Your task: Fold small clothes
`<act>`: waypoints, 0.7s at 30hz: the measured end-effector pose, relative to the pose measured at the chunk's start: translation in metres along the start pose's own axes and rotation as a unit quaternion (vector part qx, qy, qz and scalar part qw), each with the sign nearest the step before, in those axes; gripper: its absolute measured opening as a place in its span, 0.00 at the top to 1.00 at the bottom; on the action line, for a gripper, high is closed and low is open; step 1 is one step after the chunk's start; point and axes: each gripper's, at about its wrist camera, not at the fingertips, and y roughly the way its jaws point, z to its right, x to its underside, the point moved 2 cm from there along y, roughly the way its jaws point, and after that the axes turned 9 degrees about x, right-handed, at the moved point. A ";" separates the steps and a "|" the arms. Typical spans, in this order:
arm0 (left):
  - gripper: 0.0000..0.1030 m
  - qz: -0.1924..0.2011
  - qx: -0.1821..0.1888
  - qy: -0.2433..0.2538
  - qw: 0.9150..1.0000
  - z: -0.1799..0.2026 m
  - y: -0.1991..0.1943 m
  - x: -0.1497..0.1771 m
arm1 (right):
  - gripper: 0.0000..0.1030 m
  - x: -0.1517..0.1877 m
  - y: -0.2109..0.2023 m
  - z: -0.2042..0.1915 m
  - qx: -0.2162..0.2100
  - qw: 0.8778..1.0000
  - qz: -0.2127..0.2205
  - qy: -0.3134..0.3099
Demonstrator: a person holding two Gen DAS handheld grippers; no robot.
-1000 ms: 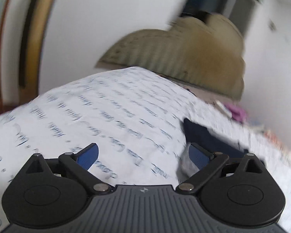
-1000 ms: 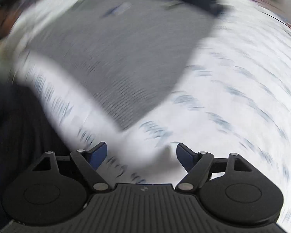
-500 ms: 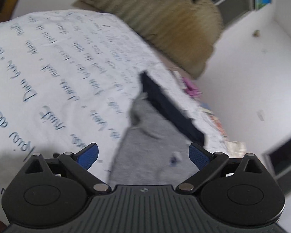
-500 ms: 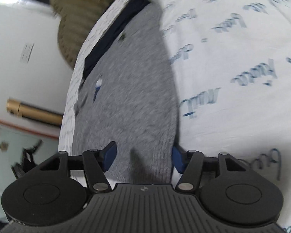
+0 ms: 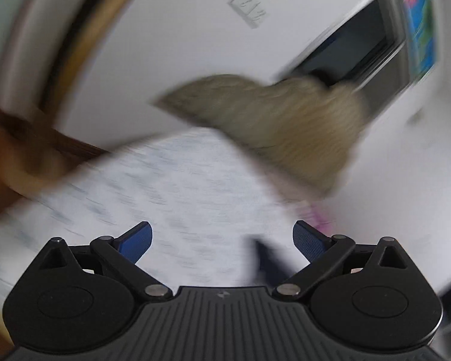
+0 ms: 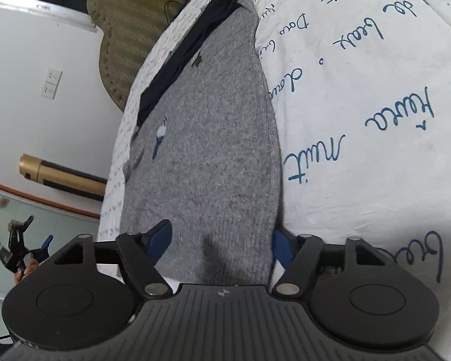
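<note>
A grey knit garment (image 6: 207, 150) with a navy band (image 6: 192, 48) along its far side lies flat on the white sheet with blue script (image 6: 360, 120). My right gripper (image 6: 219, 246) is low over its near end with the jaws opening. The cloth lies between the two blue pads, and the right pad (image 6: 281, 248) sits at the garment's edge. The left wrist view is badly blurred. There my left gripper (image 5: 222, 240) stands open over the sheet (image 5: 180, 180) with nothing between its fingers. A dark bit of the garment (image 5: 270, 258) shows near its right finger.
A tan padded headboard (image 5: 270, 126) stands at the bed's far end, also in the right wrist view as the headboard (image 6: 129, 30). A white wall with an outlet (image 6: 51, 83) runs beside the bed. Something pink (image 5: 321, 213) lies at the sheet's edge. A hand with a gripper (image 6: 30, 249) shows small at far left.
The left gripper has swung up and away from the garment toward the headboard. The right gripper's view steadied over the garment's near end, and its pads stand slightly wider than half a second ago.
</note>
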 end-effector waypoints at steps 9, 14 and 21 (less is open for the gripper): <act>0.00 -0.290 0.022 -0.202 0.935 -0.064 0.122 0.196 | 0.21 0.001 0.002 -0.008 0.008 1.000 -0.001 -0.013; 0.00 -0.287 0.026 -0.202 0.936 -0.064 0.127 0.215 | 0.18 0.003 0.002 -0.009 0.004 1.000 0.003 -0.020; 0.04 -0.298 0.022 -0.174 0.938 -0.051 0.136 0.215 | 0.18 0.005 0.003 -0.010 -0.002 1.000 0.011 -0.021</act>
